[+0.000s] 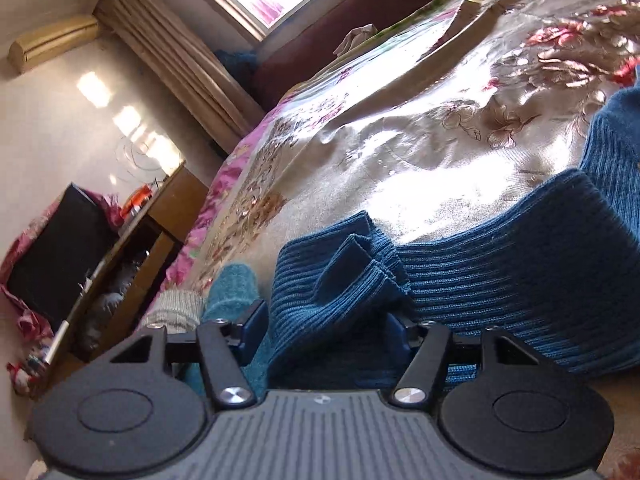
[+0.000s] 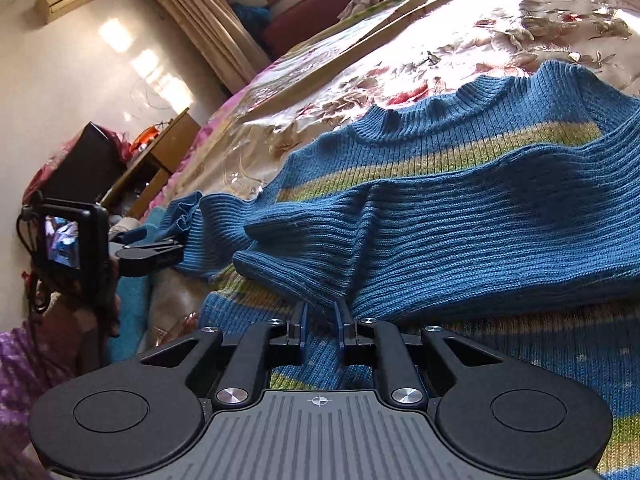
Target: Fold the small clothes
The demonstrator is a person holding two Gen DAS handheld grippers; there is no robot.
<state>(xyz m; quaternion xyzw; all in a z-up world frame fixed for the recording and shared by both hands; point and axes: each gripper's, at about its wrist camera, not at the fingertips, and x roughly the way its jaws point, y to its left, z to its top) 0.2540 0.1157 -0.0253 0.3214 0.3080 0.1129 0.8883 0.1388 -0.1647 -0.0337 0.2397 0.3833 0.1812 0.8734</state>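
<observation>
A blue ribbed sweater with yellow-green stripes lies on a floral bedspread, collar toward the far side. My right gripper is shut on a fold of the sweater's blue knit near its lower edge. In the left wrist view the sweater's sleeve ends in a crumpled cuff. That cuff fills the gap of my left gripper, whose pads press on it from both sides. From the right wrist view, the left gripper sits at the sweater's left end, at the bed's edge.
A teal fluffy cloth and a grey-white knit piece lie at the bed's near-left edge. Beyond the edge stand a wooden desk and a black screen. A person's purple sleeve is at the left.
</observation>
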